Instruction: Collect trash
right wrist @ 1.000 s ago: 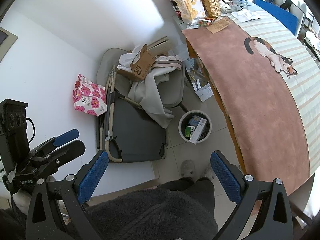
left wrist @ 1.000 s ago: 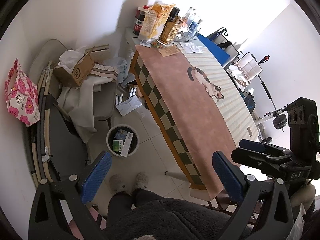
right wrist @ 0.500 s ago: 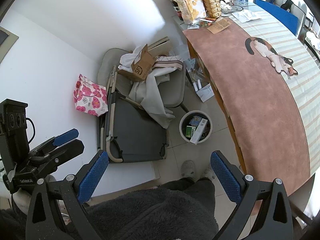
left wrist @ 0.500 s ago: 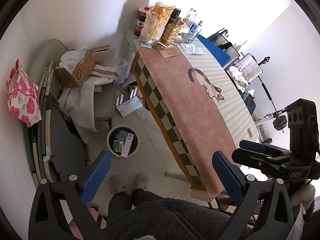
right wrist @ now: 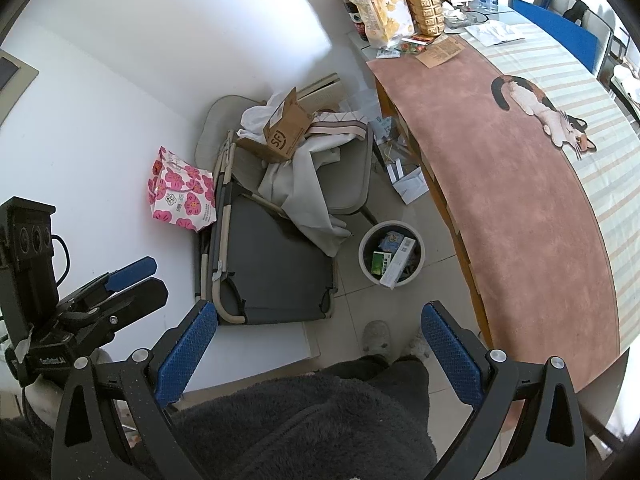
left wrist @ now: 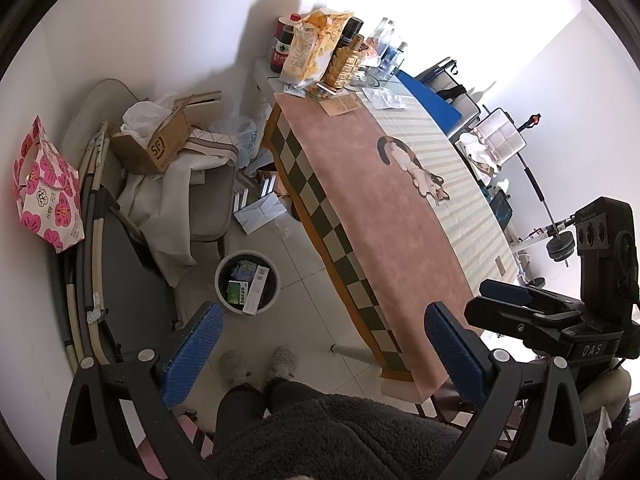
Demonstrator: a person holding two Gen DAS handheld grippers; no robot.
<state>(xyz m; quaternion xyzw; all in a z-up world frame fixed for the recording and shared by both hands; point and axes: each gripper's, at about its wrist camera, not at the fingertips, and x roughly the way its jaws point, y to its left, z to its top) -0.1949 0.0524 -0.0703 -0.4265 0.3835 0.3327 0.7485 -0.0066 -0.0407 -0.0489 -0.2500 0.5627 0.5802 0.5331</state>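
Note:
A round white trash bin (left wrist: pixel 219 278) (right wrist: pixel 362 254) stands on the tiled floor beside the table, holding a green box, a white box and a blue packet. My left gripper (left wrist: pixel 323 352) is open and empty, high above the floor near the bin. My right gripper (right wrist: pixel 320 348) is open and empty too, and it shows at the right of the left wrist view (left wrist: pixel 486 298). A brown paper packet (left wrist: pixel 340 105) (right wrist: pixel 440 52) and small wrappers (left wrist: pixel 294 89) lie at the table's far end. White papers (left wrist: pixel 260 212) (right wrist: pixel 410 184) lie on the floor under the table edge.
The long table (left wrist: pixel 360 200) has a pink cloth with a cat picture. Snack bags and bottles (left wrist: pixel 316 52) crowd its far end. A chair holds a cardboard box (left wrist: pixel 154 148) and cloth. A folded cot (right wrist: pixel 272 264) and a pink flowered bag (left wrist: pixel 46 196) lean at the wall. The person's slippers (left wrist: pixel 258 364) are below.
Both views have drifted only slightly. Both grippers stay open and empty, and nothing in the room has moved.

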